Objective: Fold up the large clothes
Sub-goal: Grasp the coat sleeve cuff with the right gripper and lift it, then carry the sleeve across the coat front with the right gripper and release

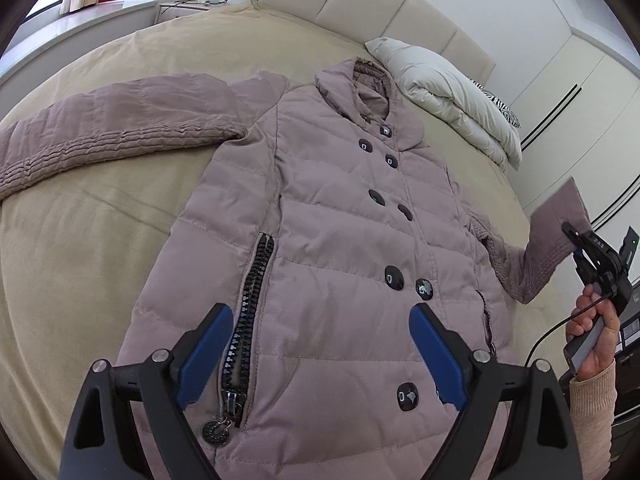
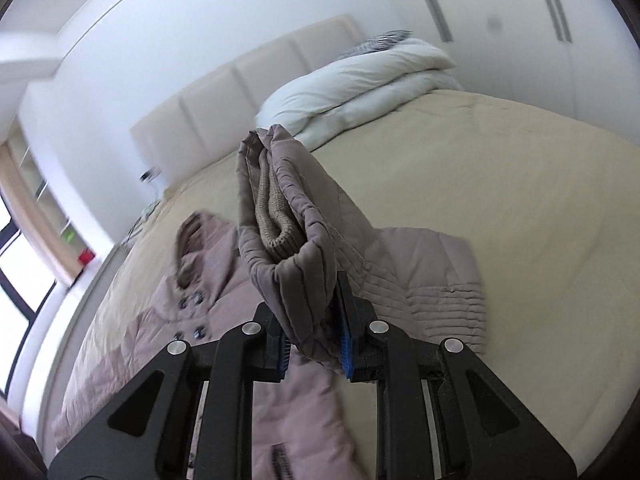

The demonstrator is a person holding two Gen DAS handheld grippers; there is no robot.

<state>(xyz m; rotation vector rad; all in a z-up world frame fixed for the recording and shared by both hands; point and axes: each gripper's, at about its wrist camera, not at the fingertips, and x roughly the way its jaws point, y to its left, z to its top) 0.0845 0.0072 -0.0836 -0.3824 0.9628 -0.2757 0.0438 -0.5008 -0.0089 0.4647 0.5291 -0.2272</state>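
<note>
Beige bed (image 1: 80,240) carries the buttoned mauve coat (image 1: 328,240) face up; right gripper (image 2: 316,344) fingers clamp its sleeve cuff (image 2: 288,240), left gripper (image 1: 320,348) fingers gape above the hem; lay that sleeve flat across the chest

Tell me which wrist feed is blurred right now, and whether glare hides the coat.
Right wrist view: motion-smeared bed and coat, only the clamped sleeve cuff in the right tongs sharp. Left wrist view: crisp, evenly lit, no glare; fisheye bends the bed.

Soft daylight, fisheye warp, right-view blur
</note>
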